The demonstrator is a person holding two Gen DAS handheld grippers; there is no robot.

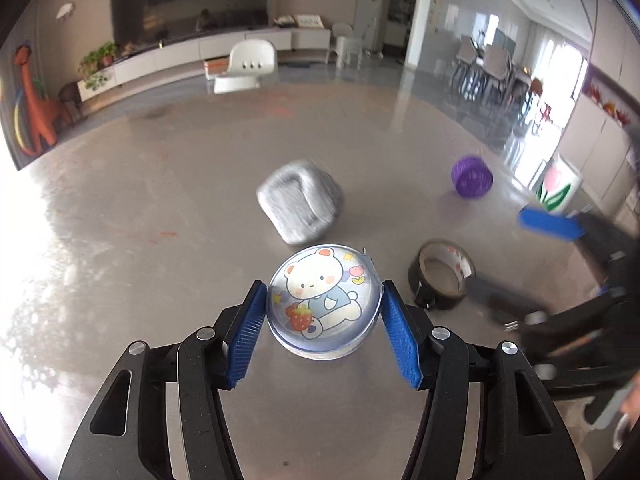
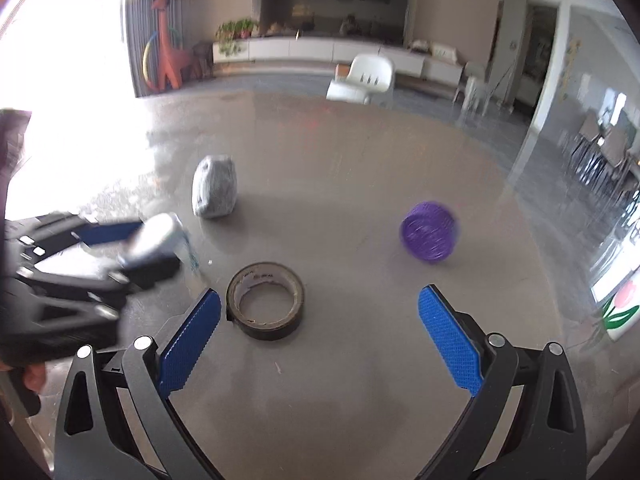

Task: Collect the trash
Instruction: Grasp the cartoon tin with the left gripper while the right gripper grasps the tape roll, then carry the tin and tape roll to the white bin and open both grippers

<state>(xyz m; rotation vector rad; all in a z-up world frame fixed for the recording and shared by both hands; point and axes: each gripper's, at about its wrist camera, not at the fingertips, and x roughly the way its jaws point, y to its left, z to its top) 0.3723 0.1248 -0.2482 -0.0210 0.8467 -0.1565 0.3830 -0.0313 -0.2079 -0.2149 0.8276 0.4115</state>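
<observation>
My left gripper (image 1: 323, 306) is shut on a round clear cup with a bear-print lid (image 1: 323, 300), held above the grey table (image 1: 160, 240); in the right wrist view the cup (image 2: 158, 236) shows blurred in that gripper (image 2: 132, 240) at the left. A grey crumpled foil ball (image 1: 302, 200) (image 2: 214, 192) lies beyond it. A dark tape roll (image 1: 442, 274) (image 2: 265, 300) lies flat, just ahead of my right gripper's left finger. A purple mesh roll (image 1: 472, 176) (image 2: 430, 230) lies on its side, far right. My right gripper (image 2: 320, 310) is open and empty; it shows blurred in the left wrist view (image 1: 552, 224).
A white box with a tulip print (image 1: 558, 188) (image 2: 618, 304) stands at the table's right edge. A white chair (image 1: 248, 66) (image 2: 362, 78) stands behind the table's far edge. A low white cabinet (image 2: 320, 50) lines the back wall.
</observation>
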